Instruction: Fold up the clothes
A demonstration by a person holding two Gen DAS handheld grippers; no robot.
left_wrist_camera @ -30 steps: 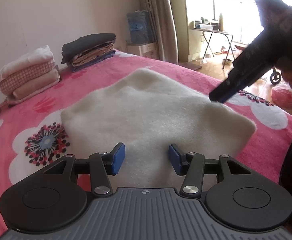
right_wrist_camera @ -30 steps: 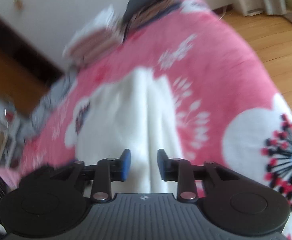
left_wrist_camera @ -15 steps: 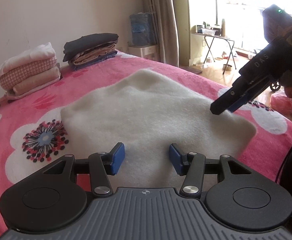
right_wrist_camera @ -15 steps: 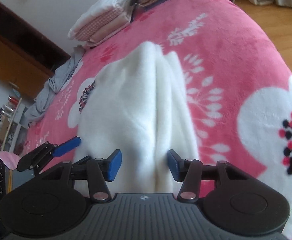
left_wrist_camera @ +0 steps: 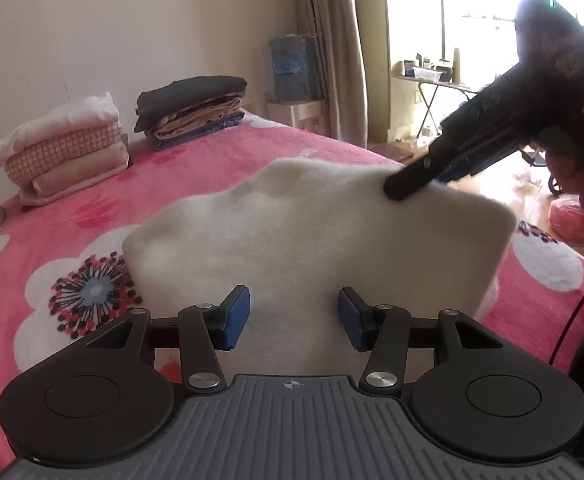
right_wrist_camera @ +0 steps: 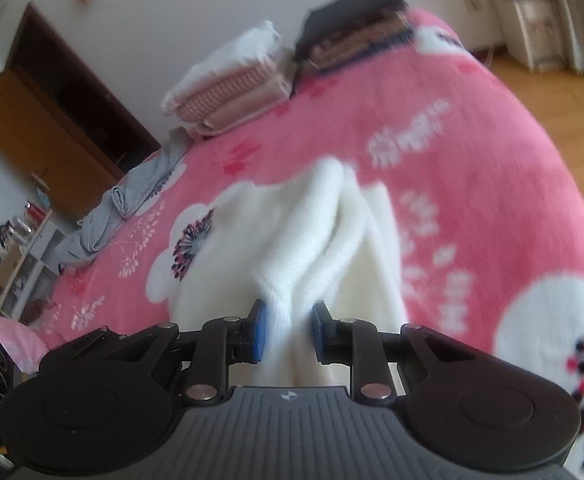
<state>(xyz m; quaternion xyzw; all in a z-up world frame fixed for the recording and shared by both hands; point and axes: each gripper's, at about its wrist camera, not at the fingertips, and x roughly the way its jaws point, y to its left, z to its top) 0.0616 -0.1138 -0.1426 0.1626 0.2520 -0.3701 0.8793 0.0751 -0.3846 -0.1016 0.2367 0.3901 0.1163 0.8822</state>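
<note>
A white fleecy garment (left_wrist_camera: 292, 232) lies spread on the pink flowered bed cover (left_wrist_camera: 211, 152). My left gripper (left_wrist_camera: 294, 316) hovers over its near edge, open, the blue pads wide apart with cloth under them. My right gripper (right_wrist_camera: 289, 322) is closing its jaws, and a bunched ridge of the white garment (right_wrist_camera: 292, 240) is pinched between the blue pads. In the left wrist view my right gripper (left_wrist_camera: 408, 188) bites the garment's far right edge, which stands lifted off the bed.
Two stacks of folded clothes sit at the head of the bed, a pale one (left_wrist_camera: 63, 144) and a dark-topped one (left_wrist_camera: 191, 108). A crumpled grey garment (right_wrist_camera: 131, 208) lies at the bed's left side. Wooden floor (right_wrist_camera: 552, 92) starts beyond the right edge.
My right gripper went from open above the garment to closed on a ridge of it, and the garment's right side rose off the bed. The left gripper stayed put.
</note>
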